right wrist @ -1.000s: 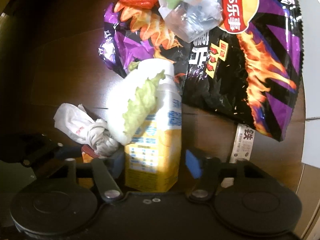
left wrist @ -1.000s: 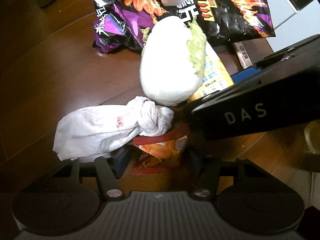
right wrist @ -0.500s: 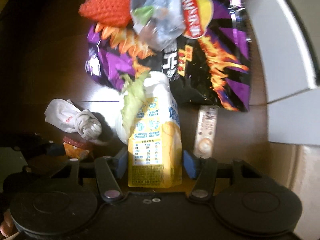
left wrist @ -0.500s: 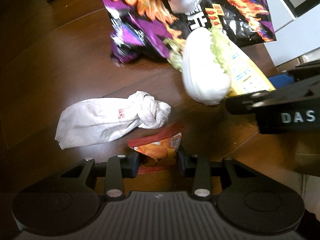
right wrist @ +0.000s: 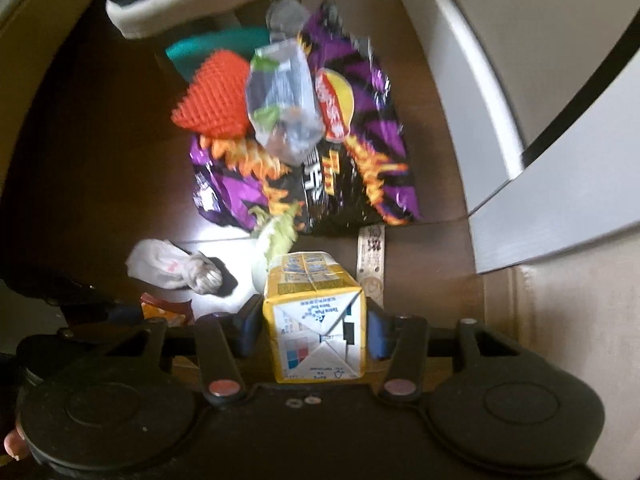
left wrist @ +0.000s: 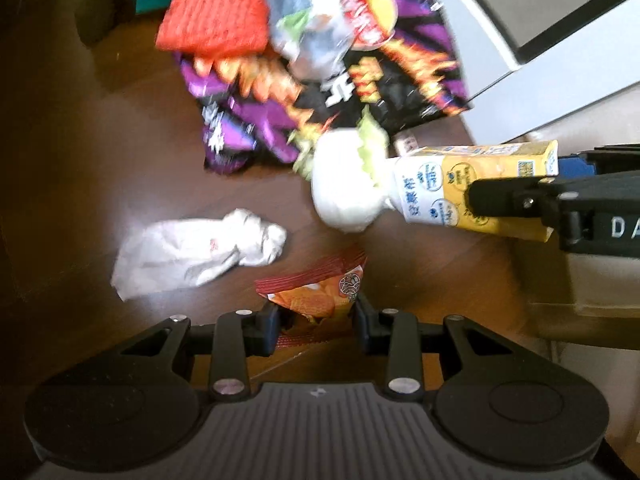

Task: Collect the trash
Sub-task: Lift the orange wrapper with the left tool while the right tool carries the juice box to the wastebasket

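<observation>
My left gripper (left wrist: 316, 320) is shut on a small orange snack packet (left wrist: 316, 296) and holds it above the dark wooden floor (left wrist: 100, 160). The jaws of my right gripper (right wrist: 314, 326) are closing on a yellow drink carton (right wrist: 316, 320), which is lifted with its base toward the camera. In the left wrist view that carton (left wrist: 460, 184) hangs level at the right. On the floor below lie a cabbage piece (left wrist: 344, 188) and a knotted white wrapper (left wrist: 200, 252).
Further back lie purple chip bags (left wrist: 400, 80), a red foam net (left wrist: 212, 28) and a clear plastic bag (left wrist: 308, 28). A thin sachet (right wrist: 371, 264) lies by the bags. A white cabinet (left wrist: 520, 40) and a cardboard box (right wrist: 560, 320) stand at the right.
Both grippers have risen. The left jaws closed on the snack packet and lifted it. The carton came up off the floor, away from the cabbage piece, and tipped.
</observation>
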A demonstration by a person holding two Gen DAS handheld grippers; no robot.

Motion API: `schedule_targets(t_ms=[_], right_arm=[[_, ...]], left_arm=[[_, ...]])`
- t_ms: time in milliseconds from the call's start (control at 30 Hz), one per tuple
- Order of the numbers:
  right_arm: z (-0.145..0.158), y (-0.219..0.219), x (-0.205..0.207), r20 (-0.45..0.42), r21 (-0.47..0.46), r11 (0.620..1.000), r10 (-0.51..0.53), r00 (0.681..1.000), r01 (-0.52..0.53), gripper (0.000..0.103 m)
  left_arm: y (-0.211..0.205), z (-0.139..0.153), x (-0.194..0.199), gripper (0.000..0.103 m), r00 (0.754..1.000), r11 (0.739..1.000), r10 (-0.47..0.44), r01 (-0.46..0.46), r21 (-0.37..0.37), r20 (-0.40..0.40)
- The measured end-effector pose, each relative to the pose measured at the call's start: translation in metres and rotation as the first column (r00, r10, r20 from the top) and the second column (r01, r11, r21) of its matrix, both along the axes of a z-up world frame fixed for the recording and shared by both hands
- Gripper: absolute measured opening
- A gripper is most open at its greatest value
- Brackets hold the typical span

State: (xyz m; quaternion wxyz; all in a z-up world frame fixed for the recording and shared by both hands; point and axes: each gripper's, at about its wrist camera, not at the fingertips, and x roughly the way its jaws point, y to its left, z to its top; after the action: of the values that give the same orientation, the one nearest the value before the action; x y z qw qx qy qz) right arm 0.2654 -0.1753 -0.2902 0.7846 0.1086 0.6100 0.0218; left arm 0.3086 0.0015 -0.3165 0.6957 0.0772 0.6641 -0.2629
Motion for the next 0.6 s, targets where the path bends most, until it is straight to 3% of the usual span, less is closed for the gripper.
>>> schedule_targets(t_ms=[167,333,600], right_arm=[[0.038,-0.008,-0.009,0.078,0.004,1.000,-0.027,0.997,0.026,0.050],[0.087,-0.020,-0.005,0.205,0.002,0.998,-0.058,0.977,0.059,0.051],[0.175,-0.038,0.014,0.435,0.037,0.994,-0.106,0.894,0.100,0.051]], left_arm=[[-0.017,0.034,0.000,0.035,0.997,1.000,-0.007,0.008,-0.010,0.072],[-0.017,0.080,0.017,0.034,0.986,0.997,0.063,-0.055,-0.054,0.152],[-0.010,0.174,0.056,0.035,0.925,0.978,0.190,-0.147,-0.150,0.328]])
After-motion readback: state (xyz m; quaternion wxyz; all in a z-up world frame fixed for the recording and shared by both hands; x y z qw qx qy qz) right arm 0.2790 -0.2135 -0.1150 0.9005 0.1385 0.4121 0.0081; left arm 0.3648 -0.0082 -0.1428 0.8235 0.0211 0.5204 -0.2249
